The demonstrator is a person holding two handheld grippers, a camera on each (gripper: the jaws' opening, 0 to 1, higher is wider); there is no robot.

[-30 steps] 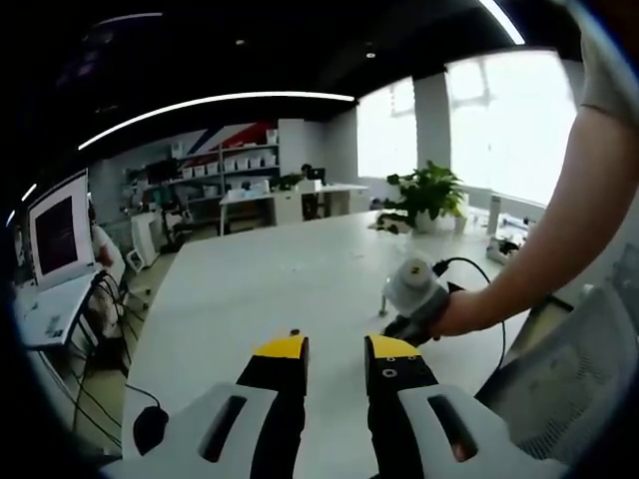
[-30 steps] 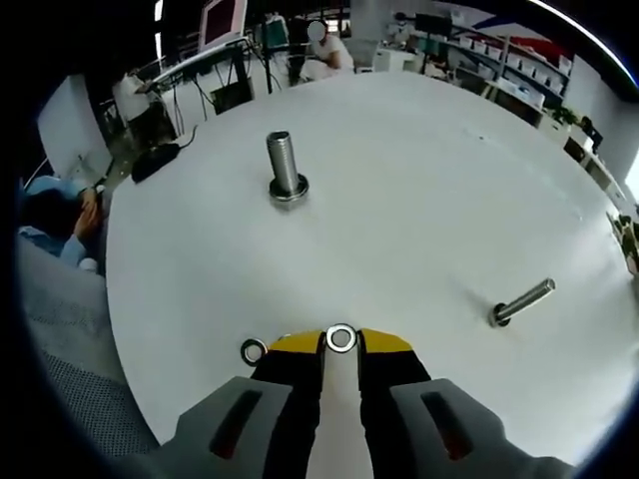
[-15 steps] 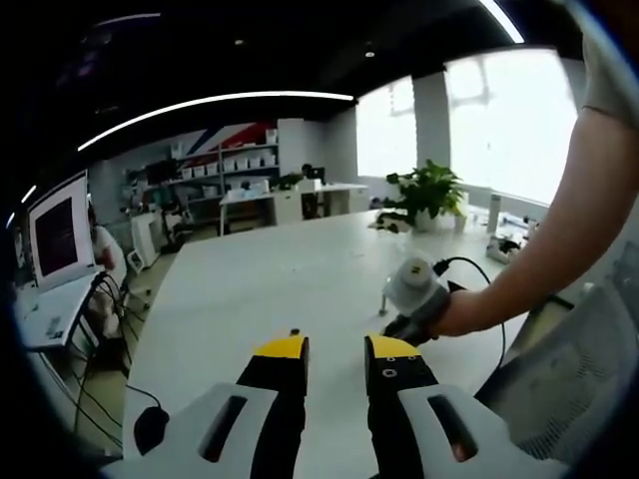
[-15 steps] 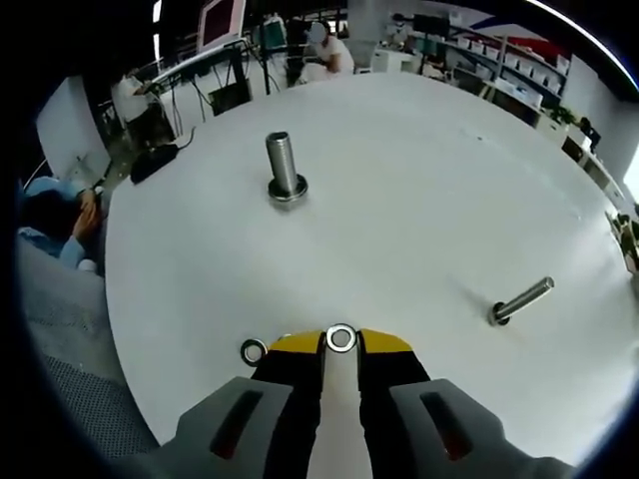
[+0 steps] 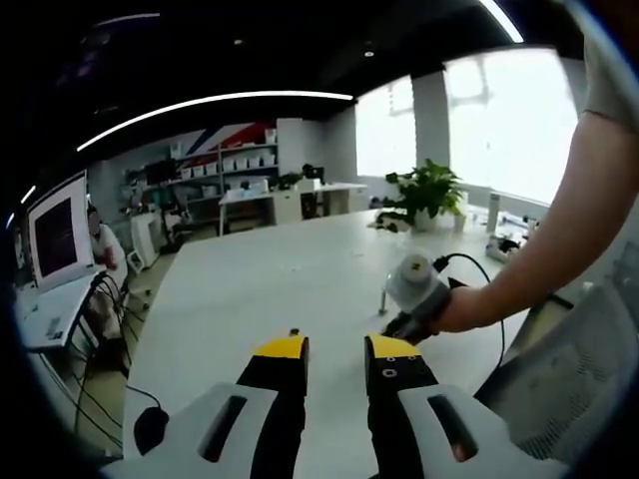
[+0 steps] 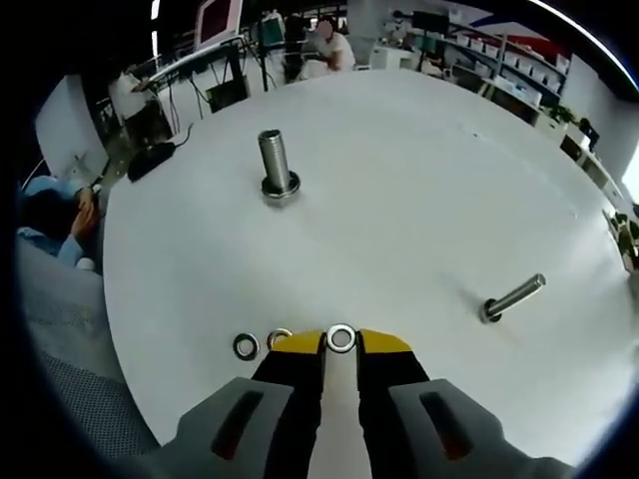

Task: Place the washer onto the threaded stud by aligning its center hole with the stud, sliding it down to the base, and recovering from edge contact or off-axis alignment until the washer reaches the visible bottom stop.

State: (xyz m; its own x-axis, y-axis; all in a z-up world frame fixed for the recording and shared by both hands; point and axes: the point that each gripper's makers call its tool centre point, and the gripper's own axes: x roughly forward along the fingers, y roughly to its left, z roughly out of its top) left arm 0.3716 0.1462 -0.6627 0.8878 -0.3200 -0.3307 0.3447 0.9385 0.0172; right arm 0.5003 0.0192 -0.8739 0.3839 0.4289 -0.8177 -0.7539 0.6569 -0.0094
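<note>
One washer (image 6: 340,338) flat in right gripper (image 6: 340,345), stud (image 6: 276,166) upright

I'm in an open-plan office: a monitor (image 5: 58,235) on a stand, storage shelves (image 5: 235,160), desks, a potted plant (image 5: 427,192), large windows (image 5: 509,125).

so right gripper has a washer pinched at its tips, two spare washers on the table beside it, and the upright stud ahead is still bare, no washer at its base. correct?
Not quite. In the right gripper view the upright stud already has a washer at its base. The rest holds: the right gripper pinches a washer, and two spare washers lie on the table beside it.
</note>
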